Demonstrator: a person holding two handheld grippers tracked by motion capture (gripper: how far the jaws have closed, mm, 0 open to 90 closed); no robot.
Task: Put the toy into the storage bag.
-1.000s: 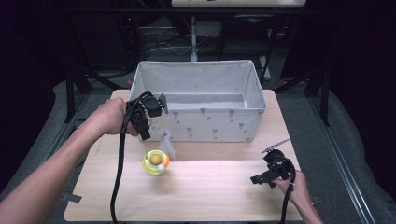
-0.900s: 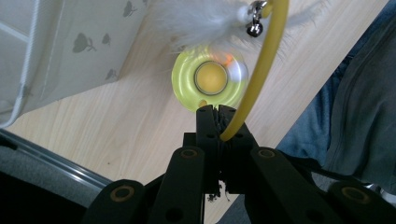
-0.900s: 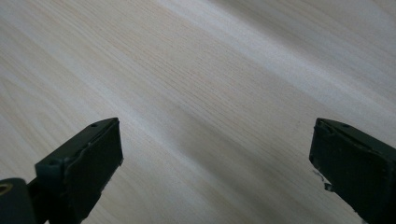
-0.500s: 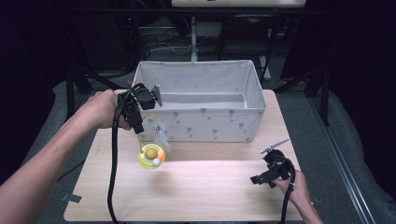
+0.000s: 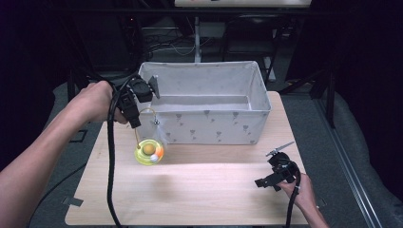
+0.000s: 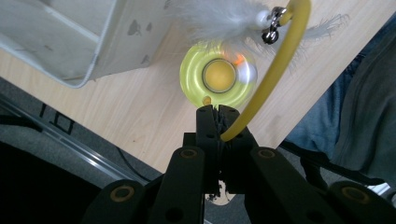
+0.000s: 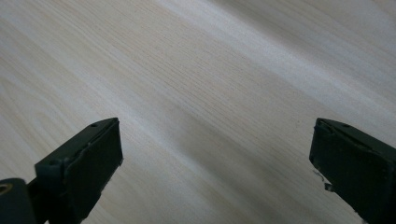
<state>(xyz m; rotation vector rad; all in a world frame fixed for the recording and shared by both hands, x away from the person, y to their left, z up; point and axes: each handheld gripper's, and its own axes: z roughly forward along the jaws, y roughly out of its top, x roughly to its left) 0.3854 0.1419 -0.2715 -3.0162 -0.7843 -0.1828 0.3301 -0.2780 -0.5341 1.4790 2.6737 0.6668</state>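
My left gripper (image 5: 135, 122) points down beside the bin's left front corner, shut on the thin yellow stem (image 5: 139, 130) of a toy. In the left gripper view the jaws (image 6: 216, 112) pinch that curved stem (image 6: 266, 84). A small bell (image 6: 271, 33) and a white feather (image 6: 219, 16) hang at its far end. Below sits the toy's round yellow-green base (image 5: 148, 152) with a yellow ball in its middle (image 6: 218, 76), close over the tabletop. My right gripper (image 5: 269, 166) rests low at the table's front right, open, with bare wood between its jaws (image 7: 215, 158).
A white fabric bin (image 5: 259, 83) with grey marks stands at the back of the wooden table (image 5: 199, 194); its corner (image 6: 70, 51) is next to the toy. A black cable (image 5: 110, 166) hangs from the left gripper across the table's left side.
The left hand has risen and drifted left toward the bin's corner, carrying the toy by its stem; the round base moved with it. The right gripper has stayed put.
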